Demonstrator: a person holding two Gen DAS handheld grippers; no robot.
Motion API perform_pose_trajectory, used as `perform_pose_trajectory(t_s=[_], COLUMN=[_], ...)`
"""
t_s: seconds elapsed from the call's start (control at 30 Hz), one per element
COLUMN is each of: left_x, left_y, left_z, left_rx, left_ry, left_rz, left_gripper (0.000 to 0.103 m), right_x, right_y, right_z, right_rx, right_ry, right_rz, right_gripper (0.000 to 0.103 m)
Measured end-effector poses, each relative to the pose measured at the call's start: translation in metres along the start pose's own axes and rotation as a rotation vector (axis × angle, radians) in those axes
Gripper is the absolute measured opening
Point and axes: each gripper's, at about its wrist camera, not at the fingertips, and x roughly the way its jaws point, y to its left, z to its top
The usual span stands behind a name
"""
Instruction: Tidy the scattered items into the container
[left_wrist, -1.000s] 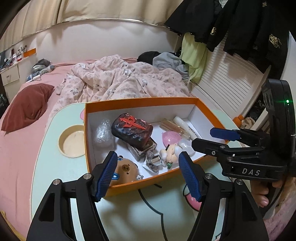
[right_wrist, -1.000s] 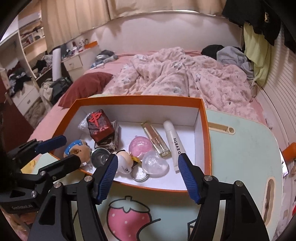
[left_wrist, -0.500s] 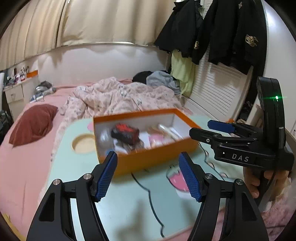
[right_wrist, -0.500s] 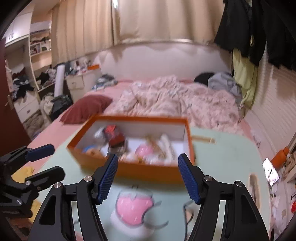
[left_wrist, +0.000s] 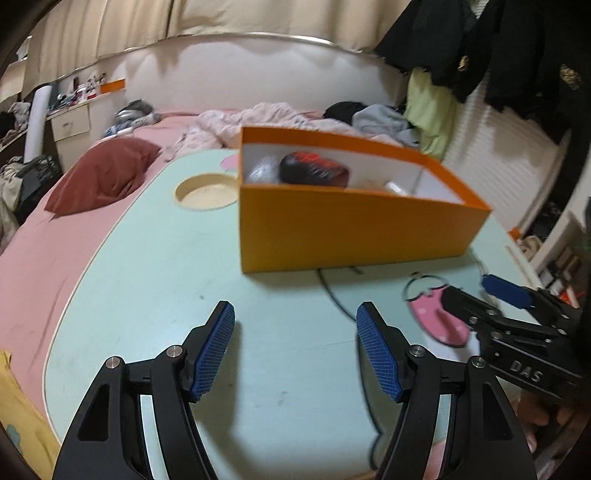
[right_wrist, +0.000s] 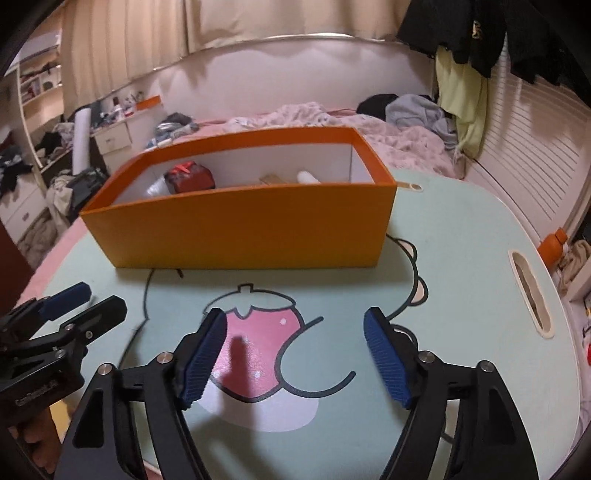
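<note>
Left tool (left_wrist: 295, 350) low over bare mint-green desk (left_wrist: 155, 295), blue pads parted and widening, nothing between them. Right tool (right_wrist: 293, 354) likewise empty, jaws opening, poised above a printed strawberry (right_wrist: 258, 332) on the desk. Both held back on the near side of the orange box (right_wrist: 251, 229), well apart from it, probably because no loose item shows on the desk and the tidying looks nearly or fully done. Box standing near the far middle of the desk, its tall near wall hiding most of the contents. Above the rim only: a dark red-marked case (left_wrist: 314, 170), a clear crinkly wrapper (left_wrist: 262, 170), a white tube tip (right_wrist: 308, 177), a pale stick-like item too small to name. Edges blurred; desk corners cut off. Round recess (left_wrist: 207, 192) in the desk left of the box, apparently empty.
</note>
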Motion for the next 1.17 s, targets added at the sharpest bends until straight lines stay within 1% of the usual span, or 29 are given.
perform_pose_trajectory(t_s=[0.03, 0.07, 0.1, 0.17, 0.2, 0.27, 0.33, 1.17], left_x=[0.001, 0.003, 0.004, 0.008, 0.008, 0.008, 0.008, 0.008], left_y=[-0.001, -0.002, -0.005, -0.011, -0.013, -0.011, -0.010, -0.006], left_z=[-0.001, -0.002, -0.003, -0.007, -0.009, -0.011, -0.011, -0.012], left_rx=[0.007, 0.017, 0.033, 0.080, 0.088, 0.078, 0.080, 0.084], left_ry=[-0.005, -0.007, -0.011, -0.022, -0.031, -0.031, -0.031, -0.033], left_rz=[0.019, 0.037, 0.051, 0.101, 0.114, 0.097, 0.093, 0.084], left_gripper=[0.079, 0.082, 0.083, 0.085, 0.086, 0.089, 0.091, 0.095], right_x=[0.001, 0.003, 0.004, 0.005, 0.005, 0.003, 0.003, 0.003], right_y=[0.001, 0.001, 0.003, 0.005, 0.004, 0.000, 0.001, 0.008], right_z=[-0.001, -0.003, -0.005, -0.008, -0.009, -0.009, -0.009, -0.008], right_rx=[0.001, 0.003, 0.006, 0.013, 0.024, 0.044, 0.050, 0.050], right_ry=[0.001, -0.003, -0.015, -0.028, -0.027, -0.040, -0.046, -0.045], right_rz=[0.000, -0.001, -0.006, -0.036, -0.042, -0.021, -0.022, -0.032], right_gripper=[0.083, 0.086, 0.093, 0.093, 0.094, 0.094, 0.094, 0.094])
